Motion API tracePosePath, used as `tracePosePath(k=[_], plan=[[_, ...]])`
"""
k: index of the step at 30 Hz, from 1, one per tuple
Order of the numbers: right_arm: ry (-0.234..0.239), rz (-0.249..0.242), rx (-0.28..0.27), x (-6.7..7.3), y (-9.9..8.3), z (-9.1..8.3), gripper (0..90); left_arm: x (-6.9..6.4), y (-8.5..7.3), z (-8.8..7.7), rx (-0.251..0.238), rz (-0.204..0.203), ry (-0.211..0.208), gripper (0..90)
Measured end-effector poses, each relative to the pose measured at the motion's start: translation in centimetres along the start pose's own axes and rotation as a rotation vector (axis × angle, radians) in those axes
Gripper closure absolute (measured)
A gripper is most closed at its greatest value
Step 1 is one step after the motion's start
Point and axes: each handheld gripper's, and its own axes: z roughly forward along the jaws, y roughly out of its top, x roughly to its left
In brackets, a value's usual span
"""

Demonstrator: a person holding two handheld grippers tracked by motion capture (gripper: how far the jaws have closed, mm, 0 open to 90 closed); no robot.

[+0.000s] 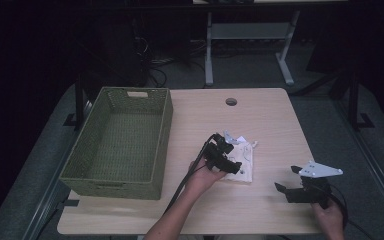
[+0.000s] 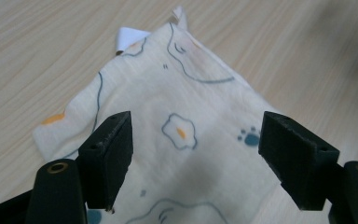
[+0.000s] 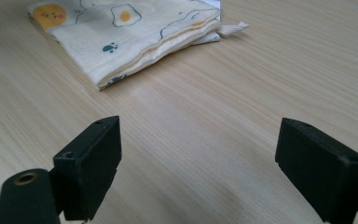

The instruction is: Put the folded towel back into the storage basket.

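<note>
Clearly the left claw [image 2: 193,154], jaws spread and empty, hangs right over the folded cloth [image 2: 177,140]; the right claw [image 3: 200,168], also released, sits well apart on the surface [image 3: 242,93].

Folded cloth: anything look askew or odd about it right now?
Mostly tidy. The folded cloth lies flat on the table, but a white tag and a small corner stick out past its far edge. The left gripper hovers open over it.
</note>
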Motion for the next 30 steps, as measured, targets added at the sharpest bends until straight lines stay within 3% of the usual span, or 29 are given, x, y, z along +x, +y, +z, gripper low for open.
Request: tracePosePath(k=[7,17,23,30], plan=[[0.006,-0.001,-0.004,0.0,0.0,0.0,13.8,0.4,0.8,1.8,0.047,0.014,0.028,28.9],[0.009,-0.003,-0.008,0.1,0.0,-0.1,13.7,1.6,0.3,4.4,0.128,-0.02,0.055,33.7],[0.008,-0.001,-0.012,0.0,0.0,-0.2,13.8,1.2,0.3,4.5,0.128,-0.011,0.09,39.3],[0.013,-0.006,-0.015,0.2,0.1,-0.2,13.7,1.2,0.3,4.4,0.116,0.0,0.082,51.9]])
